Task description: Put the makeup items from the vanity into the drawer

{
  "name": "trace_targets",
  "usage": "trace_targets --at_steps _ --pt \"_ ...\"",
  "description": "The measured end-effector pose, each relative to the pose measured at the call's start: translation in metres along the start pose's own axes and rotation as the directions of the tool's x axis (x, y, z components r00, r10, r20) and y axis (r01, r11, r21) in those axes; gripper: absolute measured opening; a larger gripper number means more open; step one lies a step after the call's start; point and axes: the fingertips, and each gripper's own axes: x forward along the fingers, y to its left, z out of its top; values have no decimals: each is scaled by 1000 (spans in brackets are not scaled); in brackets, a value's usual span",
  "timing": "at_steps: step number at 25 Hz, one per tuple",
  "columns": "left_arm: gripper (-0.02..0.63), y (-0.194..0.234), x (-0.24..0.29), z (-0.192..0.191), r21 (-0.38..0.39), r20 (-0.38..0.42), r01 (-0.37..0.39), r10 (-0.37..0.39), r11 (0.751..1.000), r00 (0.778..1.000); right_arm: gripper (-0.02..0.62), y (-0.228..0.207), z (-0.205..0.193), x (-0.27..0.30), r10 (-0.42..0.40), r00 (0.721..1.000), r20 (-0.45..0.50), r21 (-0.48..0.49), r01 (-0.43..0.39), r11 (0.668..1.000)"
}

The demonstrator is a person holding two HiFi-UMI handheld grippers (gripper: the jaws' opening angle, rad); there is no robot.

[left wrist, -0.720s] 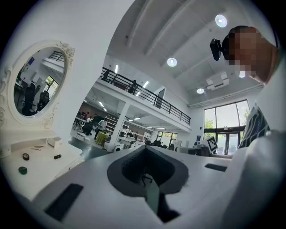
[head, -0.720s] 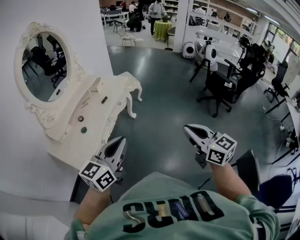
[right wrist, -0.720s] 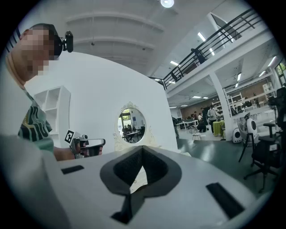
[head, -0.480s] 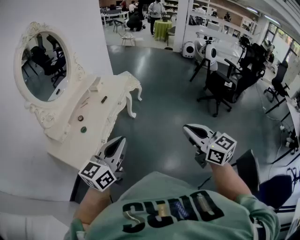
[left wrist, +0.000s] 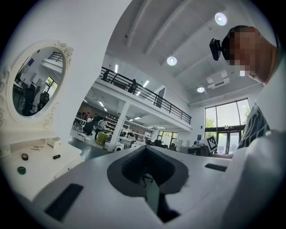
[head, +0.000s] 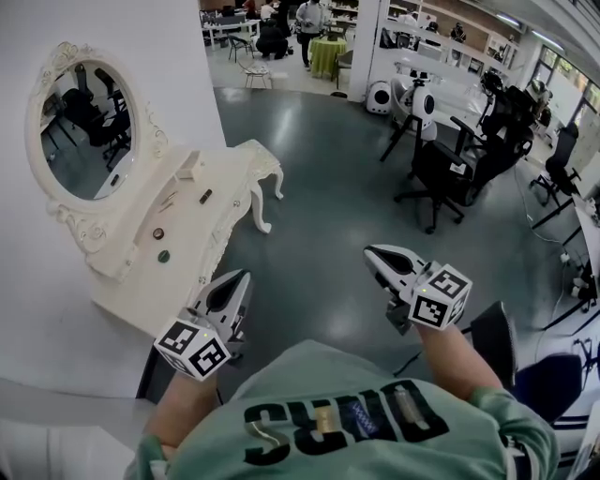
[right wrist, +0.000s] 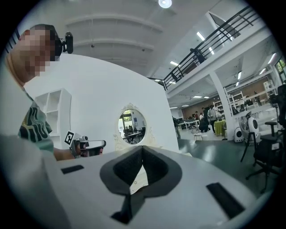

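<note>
The white vanity (head: 234, 178) with an oval mirror (head: 80, 131) stands at the left. On its top lie a small white box (head: 192, 169), a dark tube (head: 204, 196), a round brown item (head: 158, 233) and a round green item (head: 163, 255). The left gripper view shows the same green item (left wrist: 21, 170), brown item (left wrist: 25, 156) and tube (left wrist: 56, 156). My left gripper (head: 242, 277) hovers shut and empty just off the vanity's near corner. My right gripper (head: 371, 251) is shut and empty over the floor, well right of the vanity.
Grey floor (head: 328, 206) spreads to the right of the vanity. An office chair (head: 441, 173) and camera stands sit at the far right, and a green-covered table (head: 325, 58) with people is in the background. The vanity backs onto a white wall (head: 103, 28).
The head view has shifted a little, so the vanity sits slightly higher and further left. Both grippers hold about the same places and stay shut.
</note>
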Motion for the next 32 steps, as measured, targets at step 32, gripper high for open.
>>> trace_targets --at_steps 32 --pt "3 375 245 80 31 -70 107 -105 994 992 11 -213 67 377 20 999 49 14 -21 1000"
